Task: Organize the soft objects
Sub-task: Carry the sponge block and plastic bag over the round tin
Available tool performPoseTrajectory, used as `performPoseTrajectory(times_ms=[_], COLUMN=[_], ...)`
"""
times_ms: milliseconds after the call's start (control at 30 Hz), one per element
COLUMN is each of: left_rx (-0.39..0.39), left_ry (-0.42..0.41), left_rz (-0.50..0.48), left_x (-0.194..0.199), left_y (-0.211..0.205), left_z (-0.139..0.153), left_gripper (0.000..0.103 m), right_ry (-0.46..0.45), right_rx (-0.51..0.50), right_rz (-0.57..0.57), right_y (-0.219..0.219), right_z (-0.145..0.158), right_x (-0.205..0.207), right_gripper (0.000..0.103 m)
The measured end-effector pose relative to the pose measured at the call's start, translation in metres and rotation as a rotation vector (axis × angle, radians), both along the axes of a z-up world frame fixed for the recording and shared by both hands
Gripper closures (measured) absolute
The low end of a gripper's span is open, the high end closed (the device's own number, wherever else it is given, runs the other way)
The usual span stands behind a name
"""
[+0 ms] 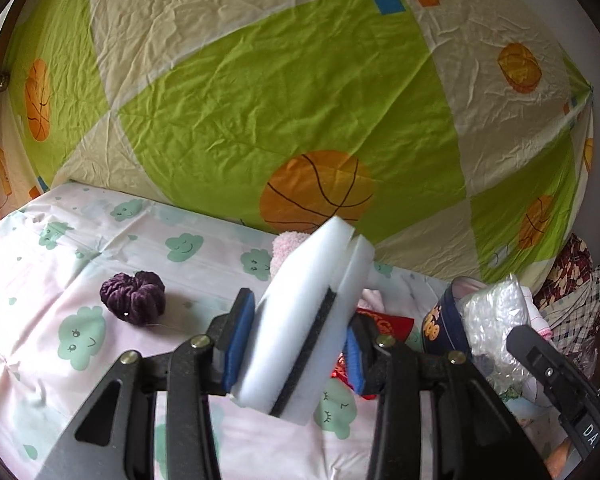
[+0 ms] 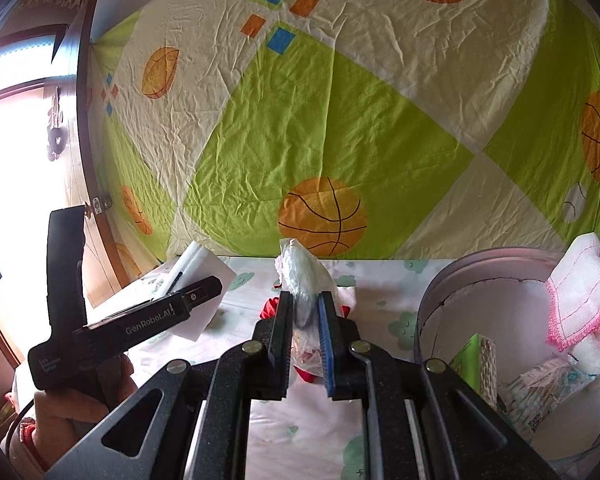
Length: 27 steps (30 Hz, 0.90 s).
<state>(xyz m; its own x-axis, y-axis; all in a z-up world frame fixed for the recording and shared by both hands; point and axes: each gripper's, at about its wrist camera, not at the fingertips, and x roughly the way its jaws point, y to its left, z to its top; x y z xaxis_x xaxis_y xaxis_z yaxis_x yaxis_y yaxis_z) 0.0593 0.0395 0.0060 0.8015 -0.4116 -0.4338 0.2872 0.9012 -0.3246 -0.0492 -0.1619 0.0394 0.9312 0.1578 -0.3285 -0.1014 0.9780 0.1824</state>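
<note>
My left gripper (image 1: 296,344) is shut on a stack of white foam sponges (image 1: 320,264) with a dark layer between them, tilted up above the cloud-print cover (image 1: 80,240). A purple scrunchie (image 1: 133,298) lies on the cover to its left. A pink fluffy item (image 1: 286,246) peeks out behind the sponges. My right gripper (image 2: 305,320) is shut on a crumpled clear plastic bag (image 2: 300,272), held above a red item (image 2: 270,306). To its right stands a round bin (image 2: 432,304) with a pink-edged white cloth (image 2: 580,296) over its rim.
Inside the bin lie a green box (image 2: 470,360) and a packet of cotton swabs (image 2: 540,384). A green and cream basketball-print sheet (image 2: 340,120) hangs right behind the table. A bright window and wooden frame (image 2: 84,120) are at the left. Patterned fabric (image 1: 572,280) is piled at far right.
</note>
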Motion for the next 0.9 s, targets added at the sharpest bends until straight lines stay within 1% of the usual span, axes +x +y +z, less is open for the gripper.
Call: performPoseTrajectory(times_ms=[67,167,367,467,700,900], left_rx=[0.003,-0.005,0.02,0.037,0.039,0.039], left_ry=[-0.001,0.022,0.016,0.011,-0.007,-0.003], left_rz=[0.006,0.01,0.021,0.015,-0.002,-0.023], left_x=[-0.004,-0.008,-0.019,-0.024,-0.036,-0.041], left_y=[-0.005,-0.01,-0.025,-0.037,-0.062,-0.083], left_z=[-0.001,-0.006,-0.008,-0.007,-0.002,0.0], left_gripper=[0.064,0.064,0.064,0.064,0.064,0.064], right_ry=[-0.014,-0.02,0.017,0.03,0.022,0.011], right_rx=[-0.012,-0.02,-0.064,-0.073,-0.091,-0.109], right_rz=[-0.007,-0.014,-0.058,-0.073,-0.097,-0.124], right_y=[-0.001,-0.006,-0.018,-0.027,-0.047,-0.06], right_z=[0.003,0.005,0.0,-0.001,0.001,0.004], right_x=[-0.003,-0.006,-0.003,-0.003,-0.009,-0.013], right_gripper=[0.089,0.089,0.089,0.089,0.089,0.089])
